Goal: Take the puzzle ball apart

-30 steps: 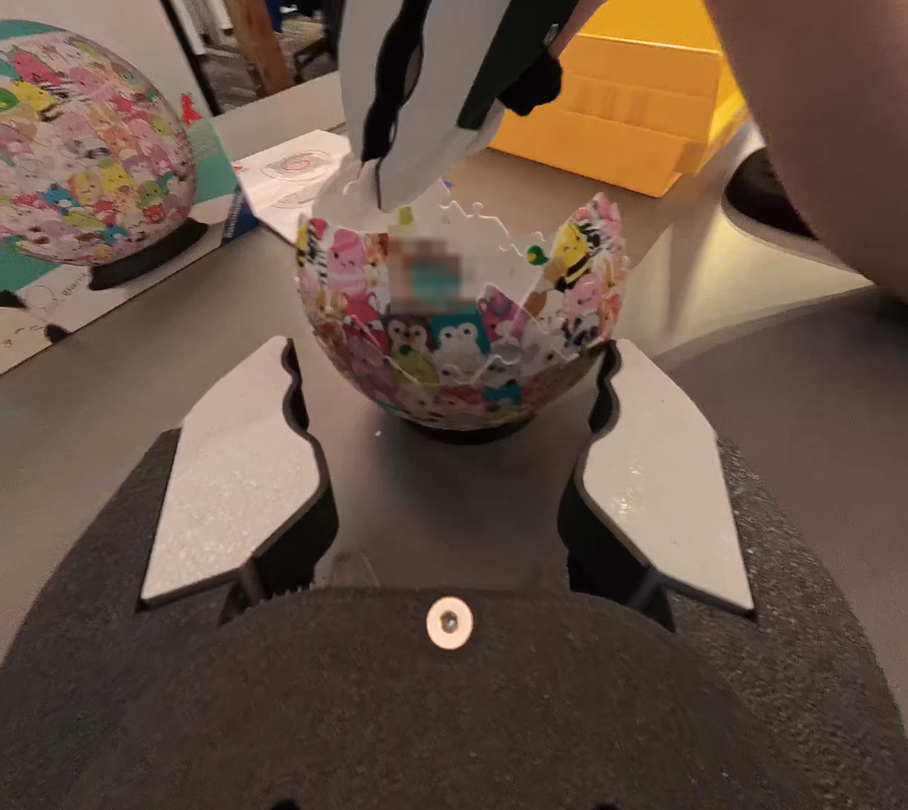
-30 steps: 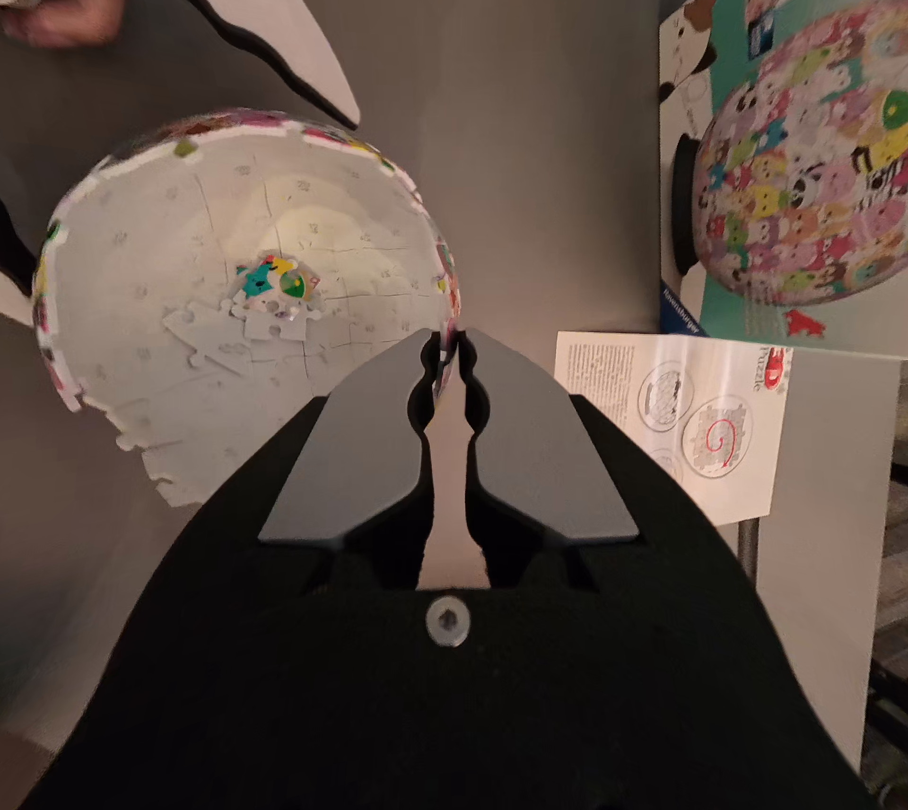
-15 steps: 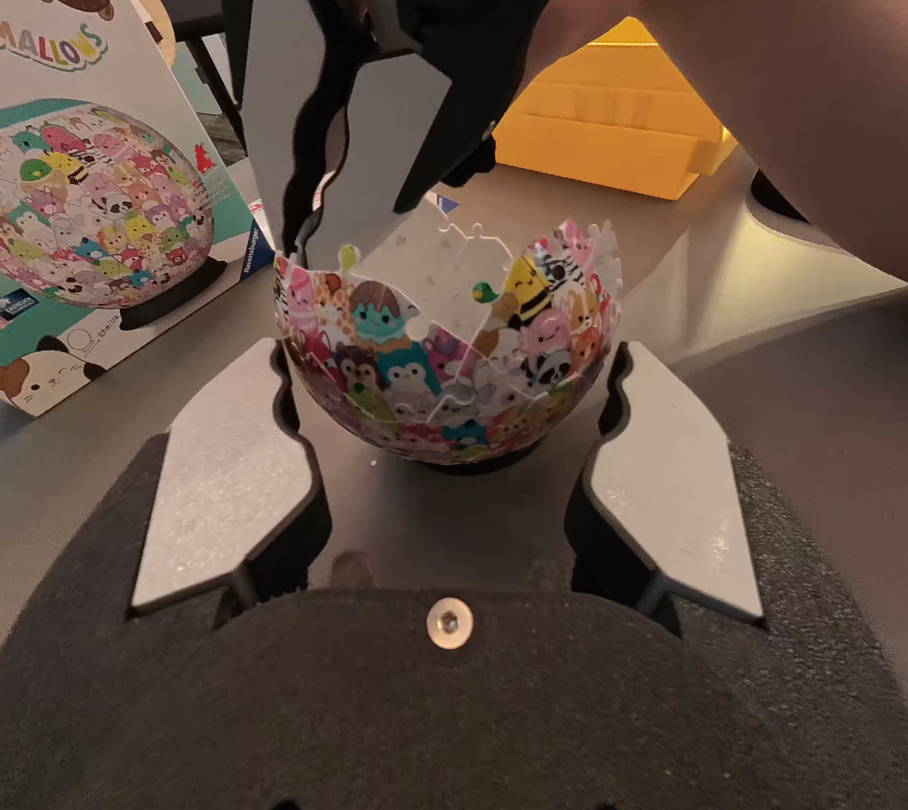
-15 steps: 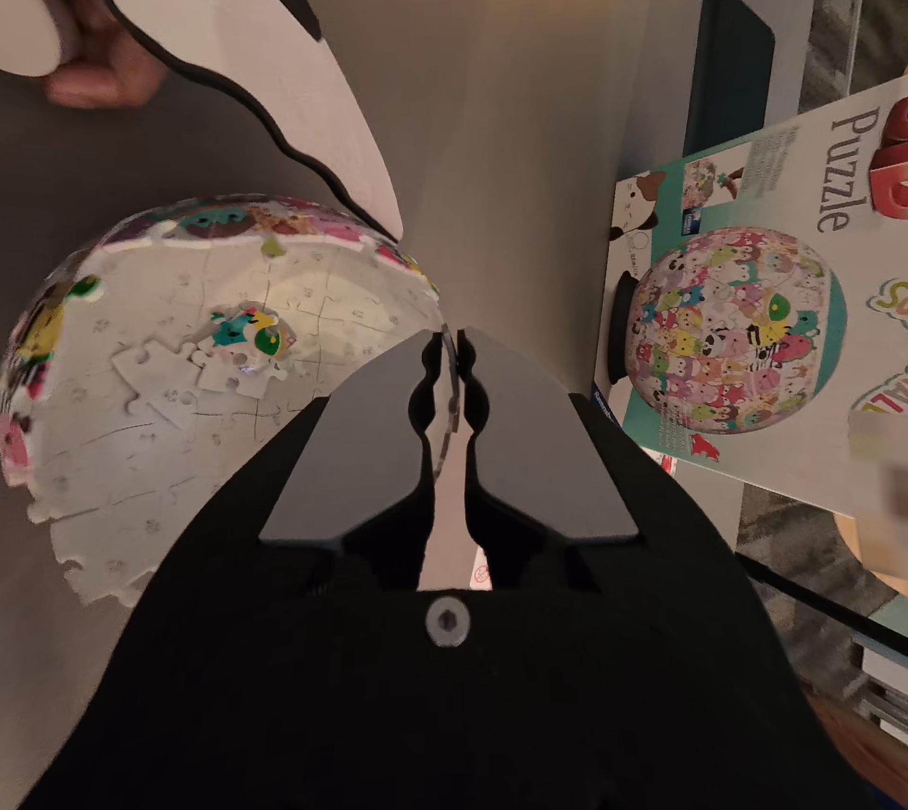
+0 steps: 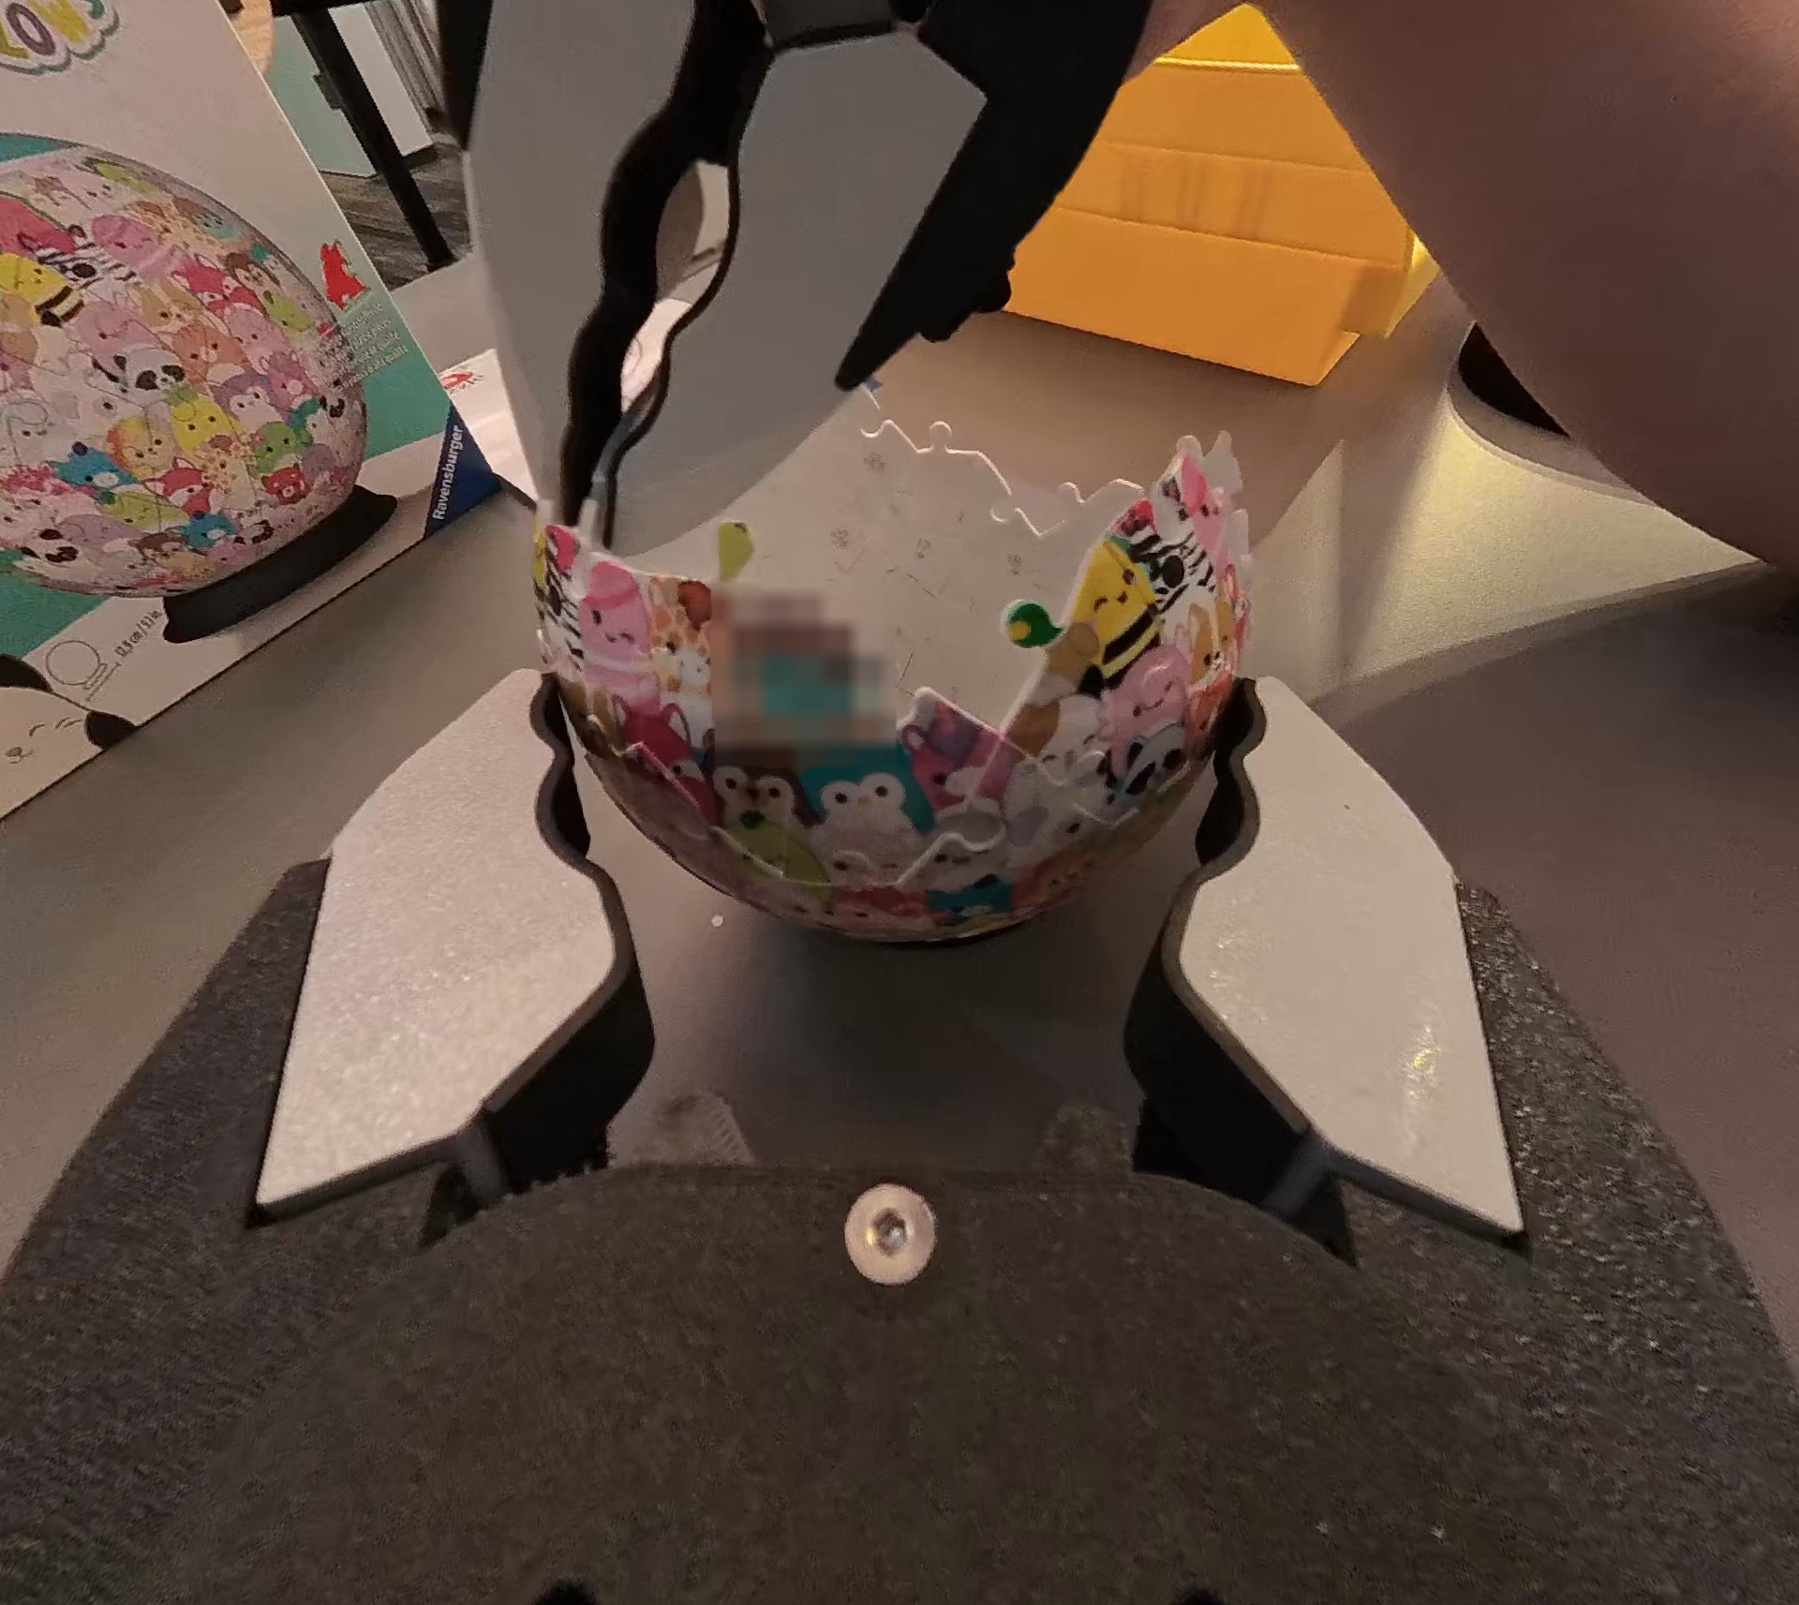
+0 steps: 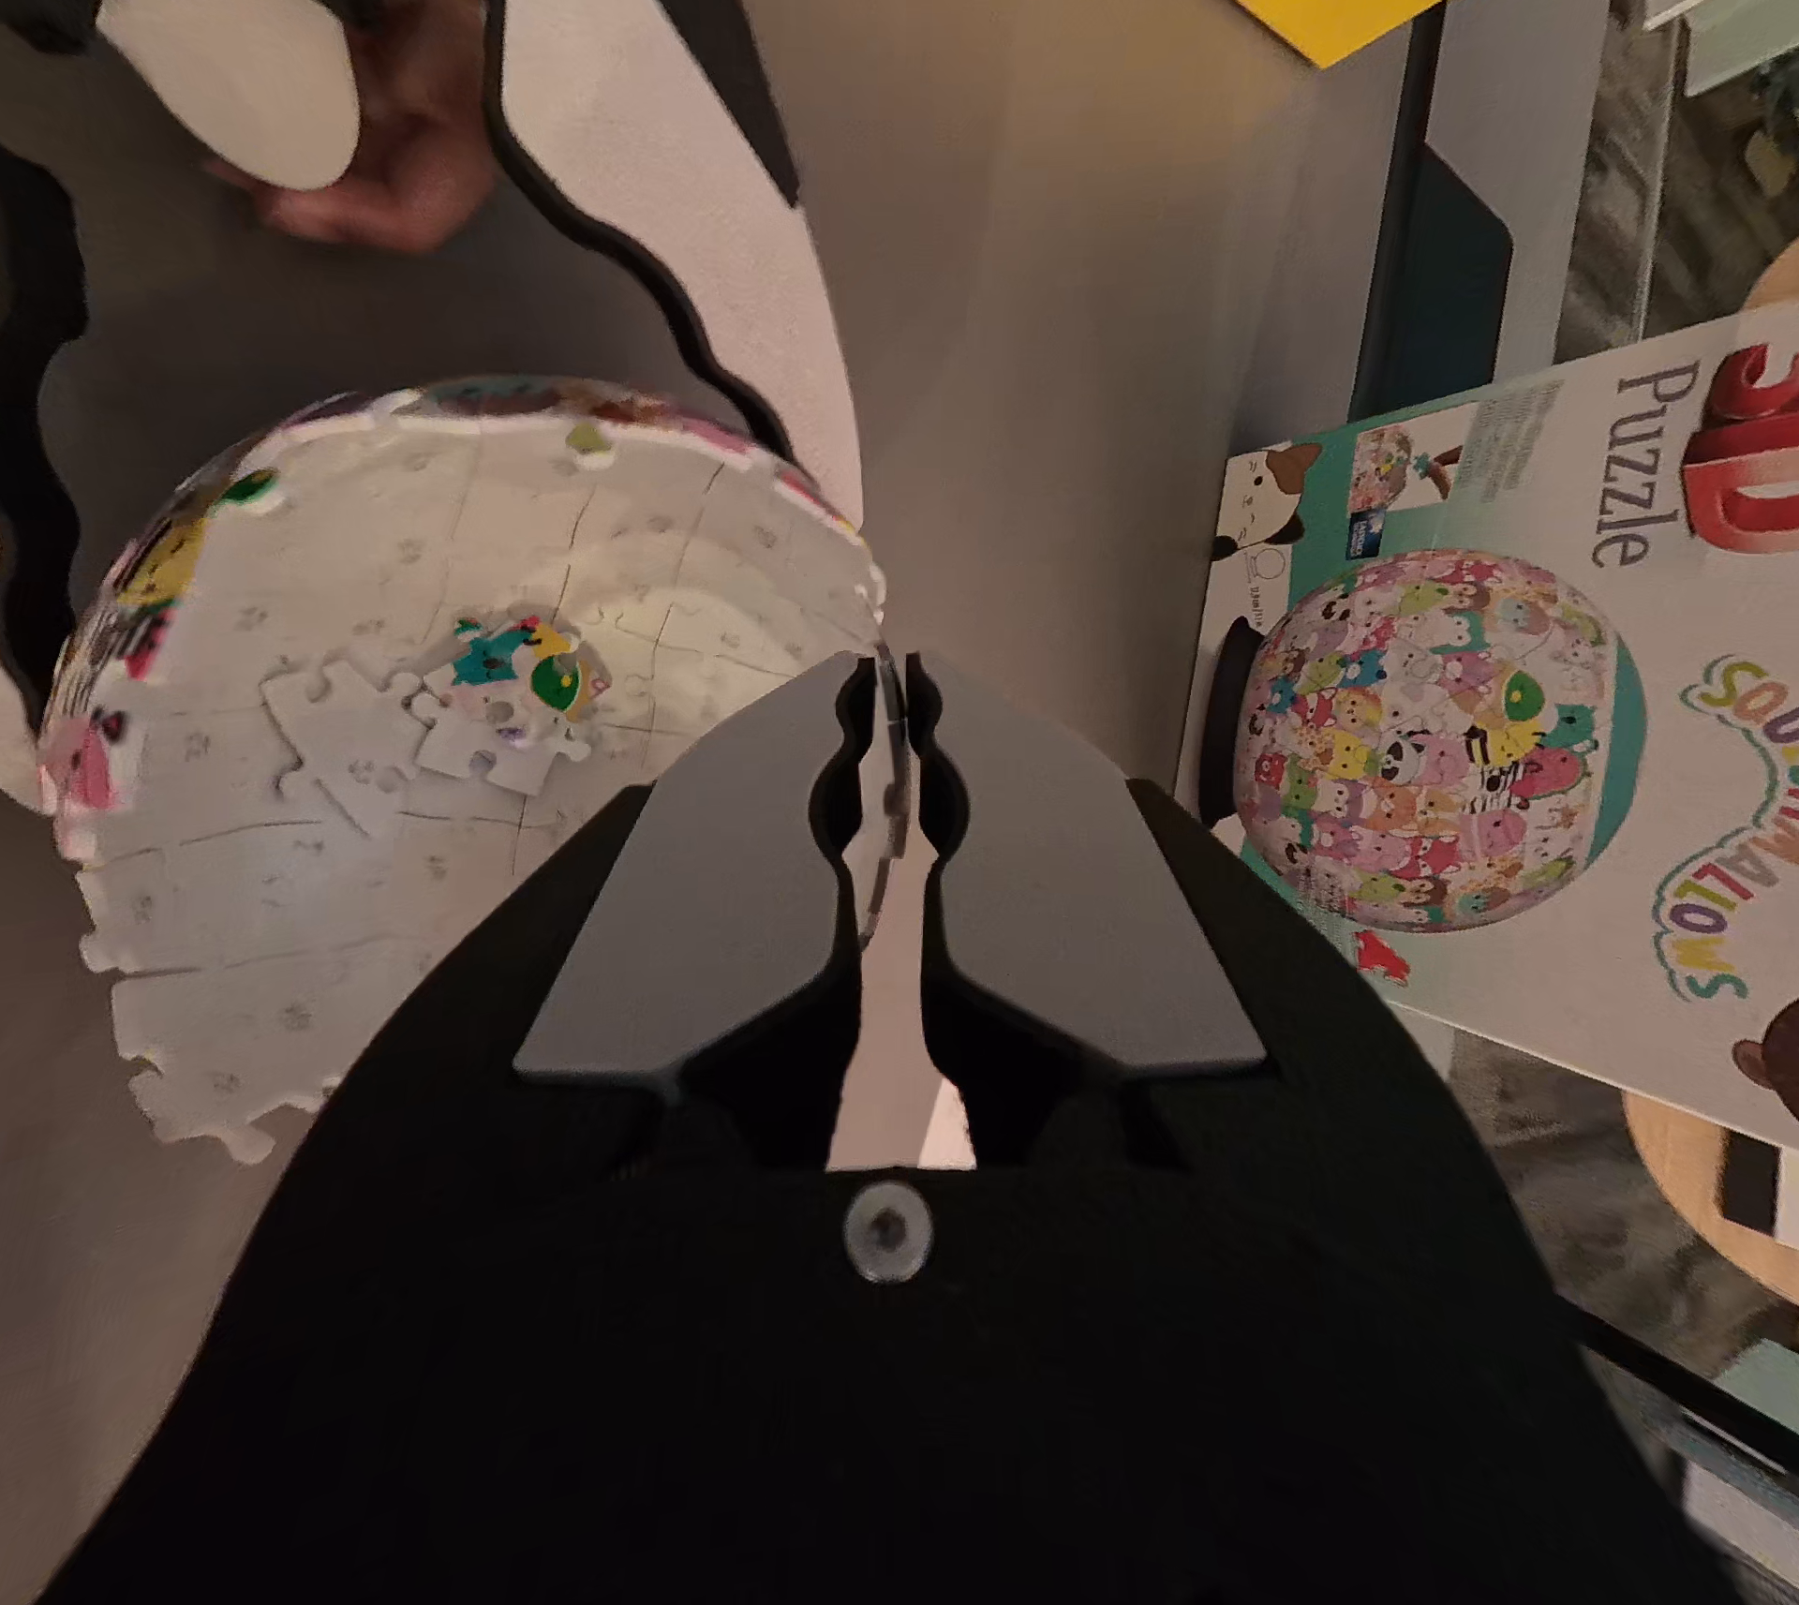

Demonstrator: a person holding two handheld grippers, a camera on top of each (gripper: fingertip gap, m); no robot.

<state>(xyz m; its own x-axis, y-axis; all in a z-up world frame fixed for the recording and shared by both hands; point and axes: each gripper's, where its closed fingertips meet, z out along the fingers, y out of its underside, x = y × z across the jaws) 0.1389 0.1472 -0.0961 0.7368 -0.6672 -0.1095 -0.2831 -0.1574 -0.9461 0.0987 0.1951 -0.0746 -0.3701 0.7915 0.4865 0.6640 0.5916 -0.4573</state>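
Note:
The puzzle ball [image 5: 876,779] is an open lower shell with a jagged rim, colourful outside and white inside, standing on the grey table [image 5: 1558,828]. In the right wrist view [image 6: 389,731] several loose pieces [image 6: 506,682] lie in its bottom. My left gripper [image 5: 891,731] is open wide, with the shell between its fingertips, which sit right at its sides. My right gripper [image 6: 886,672] comes down from above and is shut on a thin puzzle piece [image 6: 884,779] at the shell's rim. It also shows in the left wrist view [image 5: 589,502], at the shell's left rim.
The puzzle's box [image 5: 195,390] stands left of the ball and shows in the right wrist view [image 6: 1460,731]. A yellow bin [image 5: 1217,244] sits behind on the table. A person's arm [image 5: 1509,195] crosses the upper right. A hand [image 6: 370,195] holds the left gripper.
My left gripper has moved forward and opened wider, so the shell now stands between its fingertips. My right gripper has stayed shut on the rim piece.

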